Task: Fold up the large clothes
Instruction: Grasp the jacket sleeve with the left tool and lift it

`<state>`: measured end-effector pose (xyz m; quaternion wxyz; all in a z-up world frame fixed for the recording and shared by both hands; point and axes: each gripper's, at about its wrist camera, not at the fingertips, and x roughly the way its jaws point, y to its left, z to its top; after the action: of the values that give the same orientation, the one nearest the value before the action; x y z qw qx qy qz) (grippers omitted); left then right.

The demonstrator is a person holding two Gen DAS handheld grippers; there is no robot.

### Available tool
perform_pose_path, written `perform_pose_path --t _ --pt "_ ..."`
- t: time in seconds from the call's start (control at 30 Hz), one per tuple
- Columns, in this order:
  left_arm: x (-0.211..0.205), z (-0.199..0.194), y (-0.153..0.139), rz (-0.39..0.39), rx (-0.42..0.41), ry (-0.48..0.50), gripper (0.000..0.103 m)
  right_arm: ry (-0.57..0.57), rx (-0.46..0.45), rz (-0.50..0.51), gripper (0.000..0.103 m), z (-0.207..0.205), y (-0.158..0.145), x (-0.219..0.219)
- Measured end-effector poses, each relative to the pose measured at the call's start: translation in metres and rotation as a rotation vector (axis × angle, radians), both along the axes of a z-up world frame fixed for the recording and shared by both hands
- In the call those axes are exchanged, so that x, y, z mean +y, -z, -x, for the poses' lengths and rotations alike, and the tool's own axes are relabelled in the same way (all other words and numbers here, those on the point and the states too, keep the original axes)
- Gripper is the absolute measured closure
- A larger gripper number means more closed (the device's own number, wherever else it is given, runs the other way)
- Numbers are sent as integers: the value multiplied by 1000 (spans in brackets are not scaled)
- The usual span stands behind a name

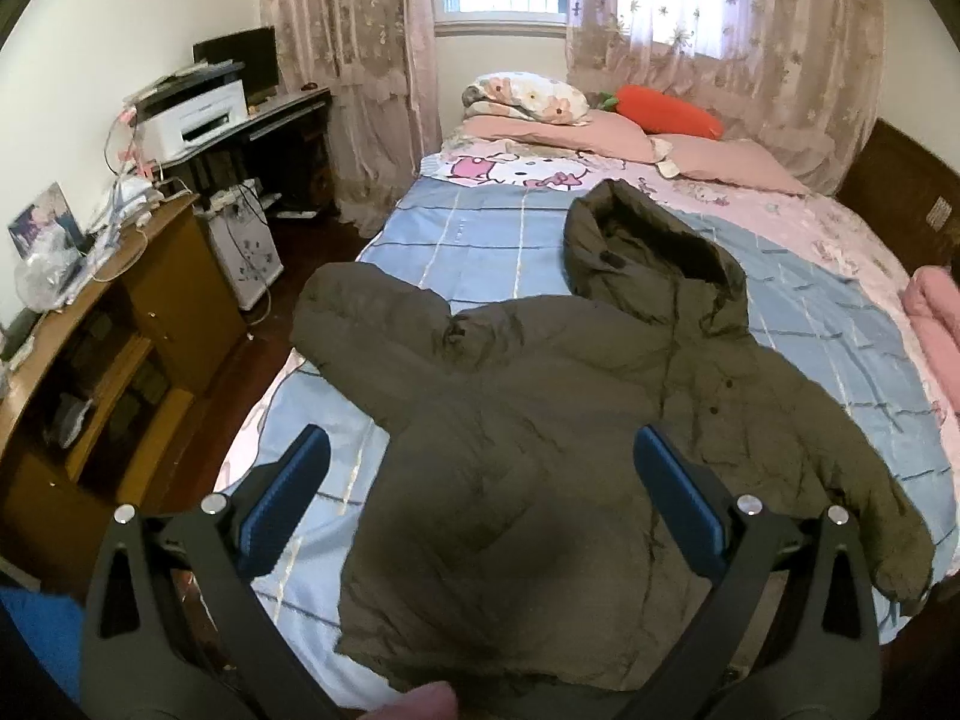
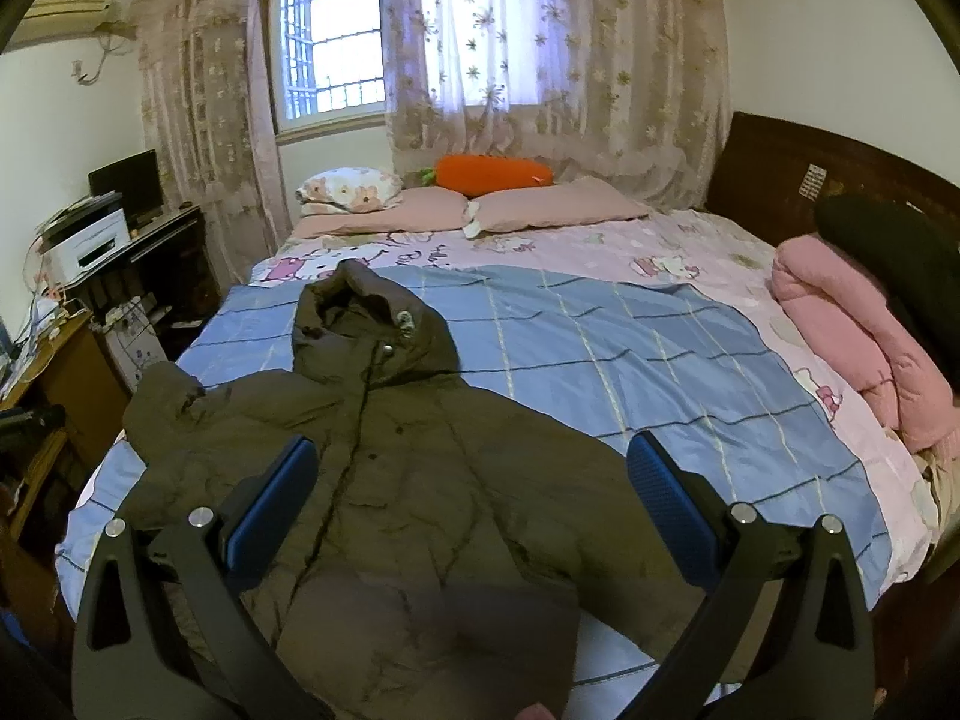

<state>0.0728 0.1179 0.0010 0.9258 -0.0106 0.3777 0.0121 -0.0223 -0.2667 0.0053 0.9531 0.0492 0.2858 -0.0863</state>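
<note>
An olive-green hooded puffer jacket (image 1: 540, 396) lies spread face up on the blue checked bed cover (image 1: 468, 240), hood toward the pillows, sleeves out to both sides. It also shows in the right wrist view (image 2: 384, 468). My left gripper (image 1: 480, 450) is open and empty, held above the jacket's lower left part. My right gripper (image 2: 474, 468) is open and empty, above the jacket's right side and hem. The blue pads (image 1: 282, 504) touch nothing.
Pink pillows (image 2: 540, 204) and an orange carrot cushion (image 2: 492, 171) lie at the head of the bed. A folded pink quilt (image 2: 858, 348) sits at the bed's right edge. A wooden cabinet (image 1: 120, 330) and a desk with a printer (image 1: 198, 114) stand left of the bed.
</note>
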Motion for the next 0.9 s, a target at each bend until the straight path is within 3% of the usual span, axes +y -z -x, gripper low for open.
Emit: perform_pose_path --t 0.1,0.23,0.27,0.4,0.47,0.63,0.77,0.9 --pt "41 -19 -2 122 -9 -13 2 14 8 -19 1 2 0 -11" --pt "119 -58 6 421 5 -25 2 13 15 -43 1 3 0 -17" --pt "150 -71 13 541 9 -47 2 10 16 -43 1 2 -1 -16" --pt "233 -109 51 836 23 -138 2 5 29 -38 1 -1 2 -15" --pt "258 -128 70 906 47 -140 2 2 41 -44 1 -4 6 -17" --pt "310 -167 114 969 75 -177 2 11 73 -37 1 -14 17 -19" --pt "340 -195 150 1080 74 -196 2 14 103 -16 1 -22 30 -18" --pt "364 -229 199 1152 141 -182 2 18 137 -1 1 -28 41 -17"
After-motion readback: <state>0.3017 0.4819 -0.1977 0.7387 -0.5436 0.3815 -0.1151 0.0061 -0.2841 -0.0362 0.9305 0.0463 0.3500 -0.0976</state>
